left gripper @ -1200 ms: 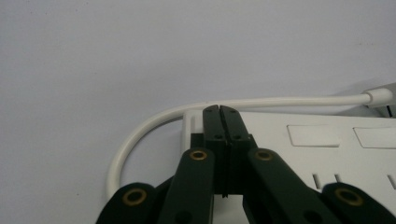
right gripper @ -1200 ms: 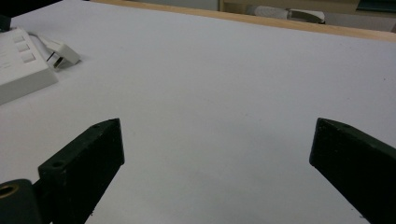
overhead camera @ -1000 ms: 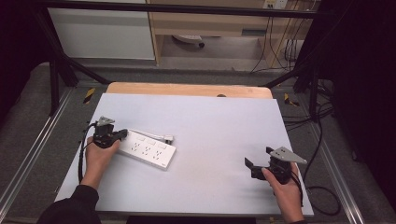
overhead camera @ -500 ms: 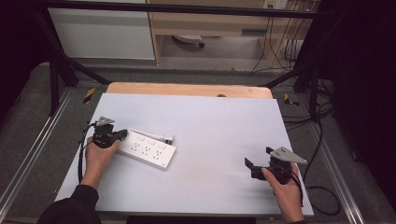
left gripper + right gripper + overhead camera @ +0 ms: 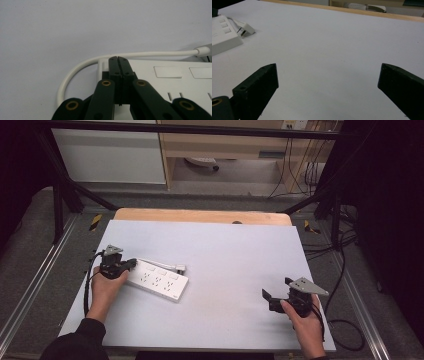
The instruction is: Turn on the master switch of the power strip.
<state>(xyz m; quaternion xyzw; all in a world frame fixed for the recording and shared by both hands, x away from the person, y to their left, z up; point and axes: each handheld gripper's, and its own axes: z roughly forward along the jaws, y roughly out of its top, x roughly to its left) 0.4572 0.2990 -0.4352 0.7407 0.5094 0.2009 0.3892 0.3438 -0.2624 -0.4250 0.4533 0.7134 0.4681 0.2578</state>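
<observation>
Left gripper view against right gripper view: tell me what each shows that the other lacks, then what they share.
Left gripper view alone: the left gripper, jaws shut, tips over the end of the power strip, and the white cable curving out from that end. Right gripper view alone: the right gripper, jaws wide open with nothing between them, the table's wooden edge, and the plug. Shared: the power strip and the white table top.

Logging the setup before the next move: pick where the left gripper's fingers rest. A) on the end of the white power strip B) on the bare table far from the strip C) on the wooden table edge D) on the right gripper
A: the left gripper, fingers pressed together, rests on the end of the white power strip where its cable leaves.
</observation>
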